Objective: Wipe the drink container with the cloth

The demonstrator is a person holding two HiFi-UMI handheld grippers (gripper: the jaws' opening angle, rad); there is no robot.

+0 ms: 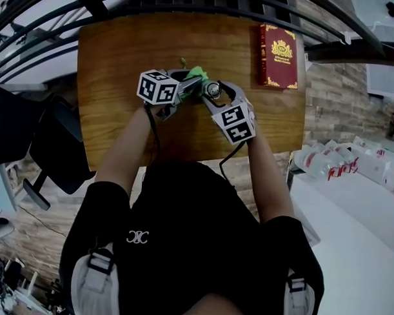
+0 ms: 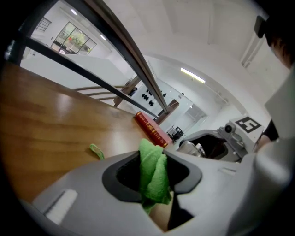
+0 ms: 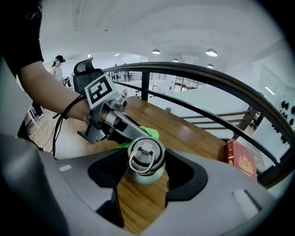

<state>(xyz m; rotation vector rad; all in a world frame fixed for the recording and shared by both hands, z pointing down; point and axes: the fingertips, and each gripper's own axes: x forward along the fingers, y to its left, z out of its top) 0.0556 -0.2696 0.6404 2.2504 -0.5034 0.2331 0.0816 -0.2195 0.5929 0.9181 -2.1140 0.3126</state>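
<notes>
A small pale green drink container (image 3: 145, 162) with a grey ring-handled lid stands between the jaws of my right gripper (image 3: 146, 171), which is shut on it above the wooden table (image 1: 123, 67). The container's lid (image 1: 213, 90) shows in the head view between both grippers. My left gripper (image 2: 154, 177) is shut on a bright green cloth (image 2: 154, 173), pinched in a folded bunch. In the right gripper view the green cloth (image 3: 145, 134) lies against the far side of the container, with the left gripper's fingers behind it. From the head view the cloth (image 1: 195, 74) pokes out beyond the left gripper (image 1: 185, 82).
A red book with gold trim (image 1: 278, 56) lies at the table's far right. A dark curved railing (image 3: 216, 78) runs beyond the table's far edge. A black office chair (image 1: 55, 149) stands left of the table. A small green loop (image 2: 97, 150) lies on the wood.
</notes>
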